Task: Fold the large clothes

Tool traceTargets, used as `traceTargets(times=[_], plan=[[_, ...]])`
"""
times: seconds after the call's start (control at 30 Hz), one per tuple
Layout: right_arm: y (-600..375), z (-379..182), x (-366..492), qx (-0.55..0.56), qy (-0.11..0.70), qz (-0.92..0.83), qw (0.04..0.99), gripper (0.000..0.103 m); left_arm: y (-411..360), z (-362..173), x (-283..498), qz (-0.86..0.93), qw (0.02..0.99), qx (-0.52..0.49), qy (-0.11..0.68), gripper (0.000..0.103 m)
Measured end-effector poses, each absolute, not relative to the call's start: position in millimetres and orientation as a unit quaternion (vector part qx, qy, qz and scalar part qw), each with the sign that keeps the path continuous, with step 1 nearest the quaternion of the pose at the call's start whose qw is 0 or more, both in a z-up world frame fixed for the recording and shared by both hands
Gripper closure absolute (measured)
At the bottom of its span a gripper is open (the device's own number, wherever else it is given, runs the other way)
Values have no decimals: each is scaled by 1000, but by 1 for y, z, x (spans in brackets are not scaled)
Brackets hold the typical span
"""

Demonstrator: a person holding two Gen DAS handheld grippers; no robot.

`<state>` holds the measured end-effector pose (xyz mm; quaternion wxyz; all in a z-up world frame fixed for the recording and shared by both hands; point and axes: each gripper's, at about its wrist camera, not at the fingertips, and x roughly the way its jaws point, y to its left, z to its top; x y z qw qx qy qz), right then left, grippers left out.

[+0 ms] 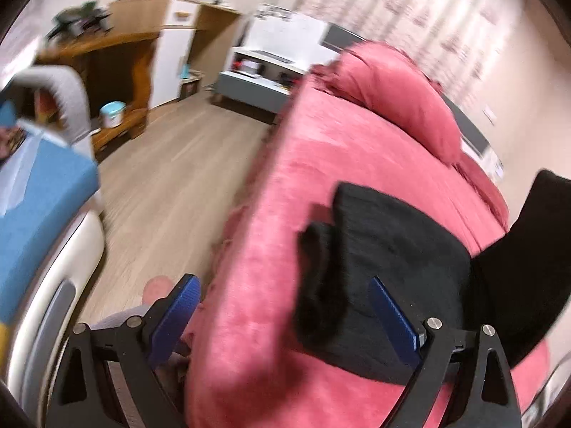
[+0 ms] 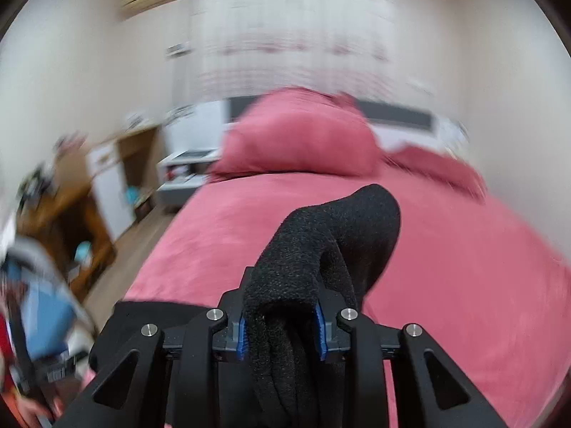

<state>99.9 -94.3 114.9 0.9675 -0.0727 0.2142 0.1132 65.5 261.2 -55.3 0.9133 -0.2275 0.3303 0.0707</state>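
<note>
In the right wrist view, the right tool [image 2: 282,335] pinches a thick bunched fold of the black garment [image 2: 321,249] between its ribbed blue pads; the nubby, fleece-like cloth arches up in a rounded hump at frame centre. In the left wrist view, the left tool [image 1: 285,306] stands spread wide with nothing between its pads. The rest of the garment lies crumpled at lower right on the plush pink bed cover [image 1: 285,178], one flap apparently lifted at the right edge, though blur softens it. A puffy pink pillow [image 1: 399,96] sits above.
</note>
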Motion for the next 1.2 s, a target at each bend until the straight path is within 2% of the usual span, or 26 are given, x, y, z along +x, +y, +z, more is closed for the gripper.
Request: traceTargets(times=[0.13, 0.2, 0.3, 0.37, 0.4, 0.47, 0.63, 0.7, 0.8, 0.87, 0.93, 1.03, 1.1, 1.2], plan=[[6, 85, 93, -158, 218, 189, 944, 75, 282, -61, 62, 100, 904, -264, 321, 8], [56, 49, 91, -200, 234, 238, 921, 75, 289, -67, 63, 110, 895, -286, 324, 8], [118, -23, 100, -231, 304, 295, 876, 73, 300, -76, 63, 124, 884, -306, 331, 8], [128, -61, 98, -234, 336, 315, 856, 57, 307, -82, 61, 133, 874, -326, 335, 8], [128, -73, 93, -237, 341, 317, 853, 53, 309, -85, 61, 135, 870, -334, 337, 8], [124, -70, 81, -245, 314, 321, 859, 41, 314, -88, 61, 136, 864, -345, 340, 8], [84, -40, 57, -210, 317, 358, 853, 41, 298, -77, 65, 102, 879, -325, 334, 8], [59, -30, 58, -161, 322, 334, 871, 41, 280, -60, 65, 63, 897, -302, 317, 8], [-16, -30, 64, -28, 357, 248, 900, 41, 252, -41, 71, 6, 914, -264, 307, 8], [-77, -39, 69, 91, 390, 200, 894, 41, 233, -35, 80, -13, 920, -226, 320, 8], [-116, -46, 70, 157, 397, 183, 886, 43, 213, -36, 93, -26, 920, -182, 347, 9], [-168, -72, 70, 302, 413, 179, 841, 41, 192, -58, 110, -27, 897, -127, 422, 18], [-194, -102, 78, 423, 425, 171, 782, 41, 193, -68, 106, -29, 889, -144, 434, 18], [-208, -133, 90, 532, 411, 177, 719, 41, 206, -71, 96, -25, 881, -197, 430, 18]])
